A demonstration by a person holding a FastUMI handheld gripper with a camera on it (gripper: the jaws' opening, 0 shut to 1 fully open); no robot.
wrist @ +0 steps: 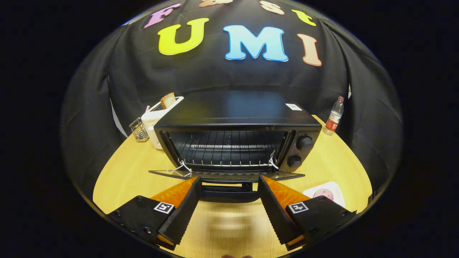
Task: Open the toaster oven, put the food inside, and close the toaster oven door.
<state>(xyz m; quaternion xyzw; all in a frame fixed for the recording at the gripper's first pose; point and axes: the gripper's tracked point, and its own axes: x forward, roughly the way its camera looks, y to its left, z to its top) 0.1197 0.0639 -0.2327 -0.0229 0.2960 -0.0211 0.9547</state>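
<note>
Wire basket [138, 129]: far left on the wooden table [333, 161], just beside the white toaster.
White toaster [156, 116]: a slice of bread [168, 100] standing up out of its slot, tucked against the oven's left rear corner.
Toaster oven [238, 129]: black, dead centre, door [226, 175] dropped flat, rack [226, 148] showing inside, two knobs [304, 142] on its right.
Door handle [229, 190]: sits between the fingertips, neither pad on it.
Gripper [228, 181]: fingers spread wide, nothing held.
Food [323, 194]: pinkish, round, on a white plate [339, 189] just right of the right finger.
Water bottle [334, 116]: upright, far right, behind the oven.
</note>
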